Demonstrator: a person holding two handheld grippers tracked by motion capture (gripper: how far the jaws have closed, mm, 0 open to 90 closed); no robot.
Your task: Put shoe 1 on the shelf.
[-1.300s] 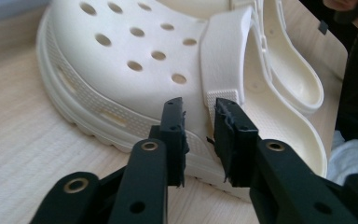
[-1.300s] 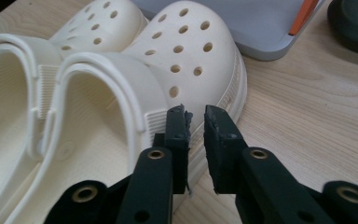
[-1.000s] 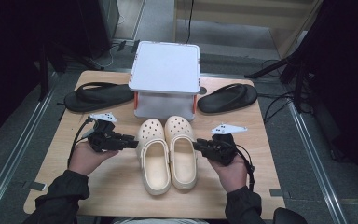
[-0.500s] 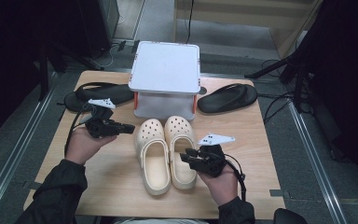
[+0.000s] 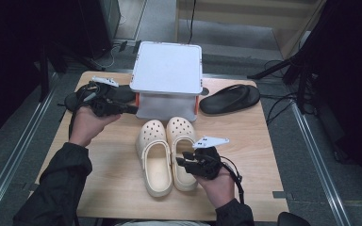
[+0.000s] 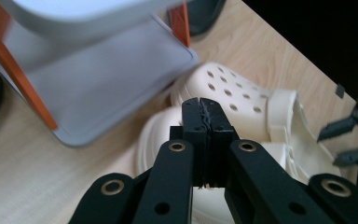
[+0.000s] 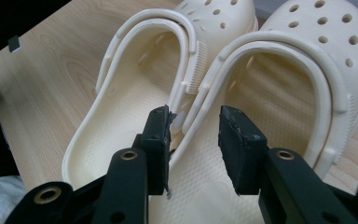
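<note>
A pair of cream clogs lies side by side mid-table, the left clog [image 5: 154, 162] and the right clog [image 5: 181, 133]. My right gripper [image 5: 182, 163] hovers over their heel ends. In the right gripper view it [image 7: 193, 125] is open, and its jaws have just been opening. They straddle the touching inner rims of the left clog [image 7: 116, 112] and the right clog [image 7: 307, 60] without pressing on them. My left gripper [image 5: 131, 109] is raised at the back left by the white shelf [image 5: 167, 70]. Its jaws [image 6: 203, 122] have just closed and are shut on nothing.
The white two-tier shelf with orange legs [image 6: 98, 79] stands at the table's back middle. A black flip-flop [image 5: 101, 96] lies to its left under my left hand, and another [image 5: 228, 99] lies to its right. Bare wooden table [image 5: 108, 179] lies in front.
My left gripper rose and moved from beside the clogs back toward the shelf, and its jaws closed. My right gripper moved left from beside the clogs to over their heels, with its jaws wider.
</note>
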